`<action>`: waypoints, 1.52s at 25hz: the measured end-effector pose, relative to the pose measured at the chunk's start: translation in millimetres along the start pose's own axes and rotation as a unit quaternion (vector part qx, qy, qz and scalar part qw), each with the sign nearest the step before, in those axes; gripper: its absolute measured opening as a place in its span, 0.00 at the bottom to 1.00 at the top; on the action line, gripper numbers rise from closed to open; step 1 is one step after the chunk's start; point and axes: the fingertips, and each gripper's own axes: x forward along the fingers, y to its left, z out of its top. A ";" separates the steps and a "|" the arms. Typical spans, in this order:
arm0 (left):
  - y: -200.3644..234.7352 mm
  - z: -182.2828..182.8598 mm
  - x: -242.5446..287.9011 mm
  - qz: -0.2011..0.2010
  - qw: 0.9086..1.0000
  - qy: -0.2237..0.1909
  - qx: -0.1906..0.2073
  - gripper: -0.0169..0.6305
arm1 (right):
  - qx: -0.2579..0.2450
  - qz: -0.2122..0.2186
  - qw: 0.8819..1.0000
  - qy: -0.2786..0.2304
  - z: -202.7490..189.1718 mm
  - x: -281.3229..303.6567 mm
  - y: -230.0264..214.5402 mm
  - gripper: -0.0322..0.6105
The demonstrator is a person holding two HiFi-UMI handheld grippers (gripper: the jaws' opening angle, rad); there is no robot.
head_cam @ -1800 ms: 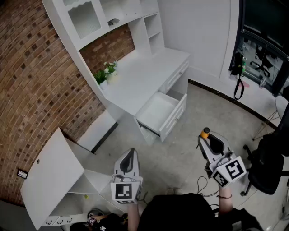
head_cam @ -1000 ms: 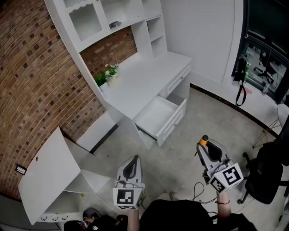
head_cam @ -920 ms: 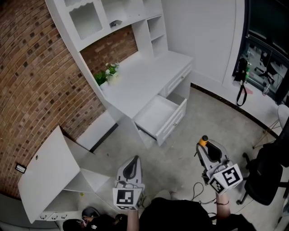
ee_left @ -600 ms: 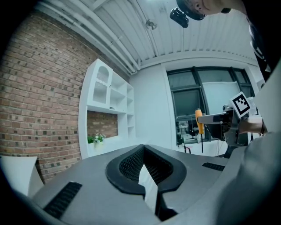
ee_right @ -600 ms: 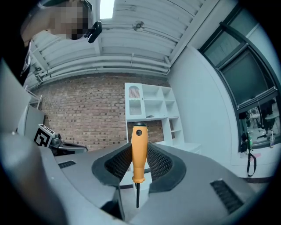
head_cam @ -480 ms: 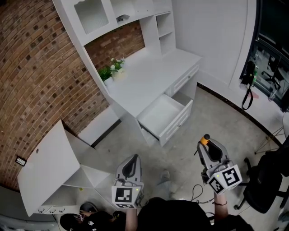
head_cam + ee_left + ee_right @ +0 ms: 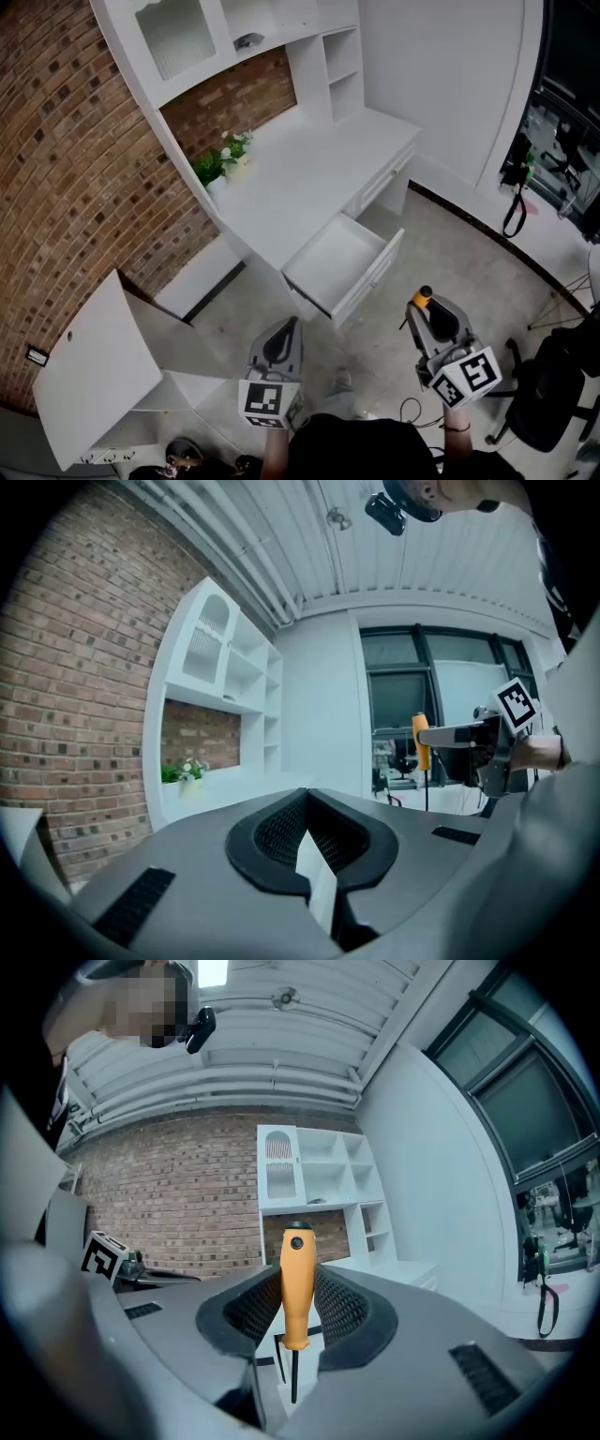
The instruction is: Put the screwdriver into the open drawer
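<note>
An orange-handled screwdriver (image 7: 424,299) stands upright between the jaws of my right gripper (image 7: 421,309), handle up and dark shaft down. The right gripper view shows the pads pressing on the handle (image 7: 296,1283) from both sides. My right gripper (image 7: 294,1281) points at the white desk. The open drawer (image 7: 323,246) juts from the desk front, ahead of both grippers, and nothing is visible inside it. My left gripper (image 7: 287,325) is lower left of the drawer, tips together and holding nothing. The left gripper (image 7: 306,795) view also shows the screwdriver (image 7: 421,742) off to the right.
A white desk (image 7: 300,169) with upper shelves stands against a brick wall, with a small plant (image 7: 221,157) on it. A white panel (image 7: 89,370) leans at the lower left. A black office chair (image 7: 553,394) and cables (image 7: 412,410) are at the right.
Both grippers have moved forward toward the desk, and the open drawer now lies nearer to them. The right gripper still holds the screwdriver upright.
</note>
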 end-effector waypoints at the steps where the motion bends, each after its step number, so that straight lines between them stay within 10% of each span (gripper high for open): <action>1: 3.8 3.4 10.3 -0.005 1.000 -0.003 0.000 0.04 | -0.001 -0.002 1.000 0.000 1.2 7.7 -3.0 0.22; 38: 84.4 -17.5 143.3 -0.013 0.998 0.032 -0.054 0.04 | 0.027 -0.005 0.999 0.037 -17.8 167.0 -77.0 0.22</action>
